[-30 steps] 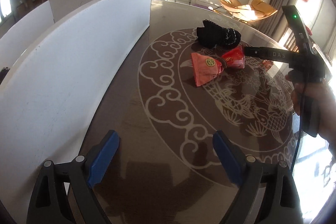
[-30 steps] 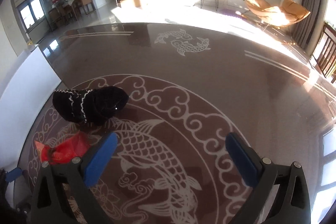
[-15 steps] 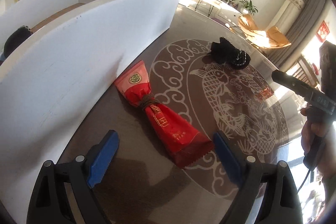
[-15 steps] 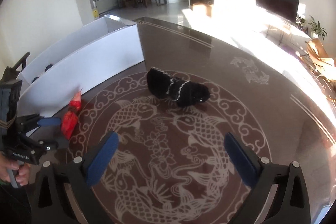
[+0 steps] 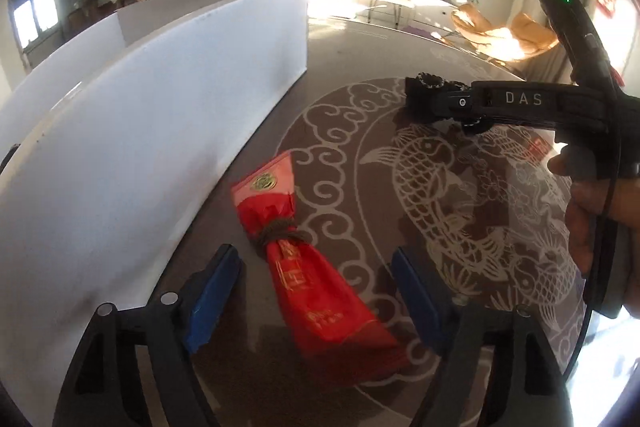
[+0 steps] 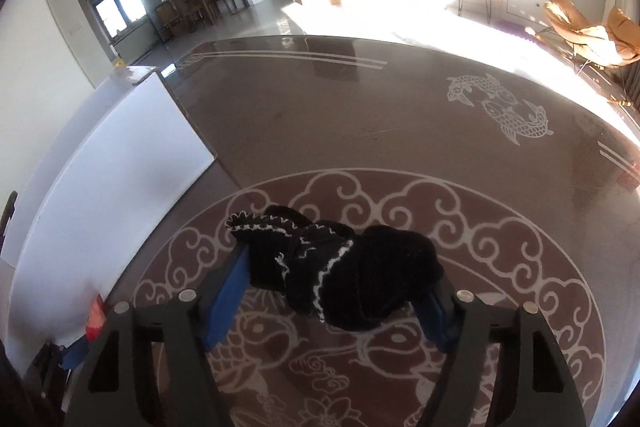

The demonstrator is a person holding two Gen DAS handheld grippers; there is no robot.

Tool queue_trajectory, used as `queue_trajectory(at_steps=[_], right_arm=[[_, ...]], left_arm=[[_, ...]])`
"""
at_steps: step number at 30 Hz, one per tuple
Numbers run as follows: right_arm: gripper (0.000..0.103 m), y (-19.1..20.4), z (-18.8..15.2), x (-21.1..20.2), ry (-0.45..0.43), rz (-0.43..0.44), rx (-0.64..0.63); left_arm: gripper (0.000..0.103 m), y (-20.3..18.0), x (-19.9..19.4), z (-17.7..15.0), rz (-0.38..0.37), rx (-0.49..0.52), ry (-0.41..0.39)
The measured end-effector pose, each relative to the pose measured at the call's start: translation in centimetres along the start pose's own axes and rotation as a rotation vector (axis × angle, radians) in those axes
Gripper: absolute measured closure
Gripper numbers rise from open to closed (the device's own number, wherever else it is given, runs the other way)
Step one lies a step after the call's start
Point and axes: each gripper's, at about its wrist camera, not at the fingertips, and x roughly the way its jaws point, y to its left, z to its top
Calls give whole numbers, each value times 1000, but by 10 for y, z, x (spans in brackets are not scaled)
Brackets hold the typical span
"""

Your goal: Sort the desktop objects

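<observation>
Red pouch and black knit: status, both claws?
Left claw closing, straddling red pouch, pads clear. Right claw closing around black knit. White box beside; nothing blocking.

Black-framed tool [image 5: 316,291] – blue pads [image 5: 210,291], silver screws.

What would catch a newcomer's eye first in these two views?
A bright red packet, tied with cord, lies on the dark patterned table between the closing pads of the left gripper, beside a white box. Further out on the table, the right gripper is closing around a black knitted glove with white zigzag trim.
</observation>
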Motion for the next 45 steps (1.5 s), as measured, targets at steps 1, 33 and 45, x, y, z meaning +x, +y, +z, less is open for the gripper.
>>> queue_trajectory(at_steps=[1, 33, 45], right_arm=[[39, 0, -10, -7, 1, 8, -24], [5, -27, -227, -199, -22, 7, 53], [61, 15, -181, -156, 23, 14, -288]], left_arm=[[31, -4, -4, -5, -64, 68, 0], [85, -11, -22, -21, -151, 150, 12], [85, 8, -79, -33, -254, 51, -58]])
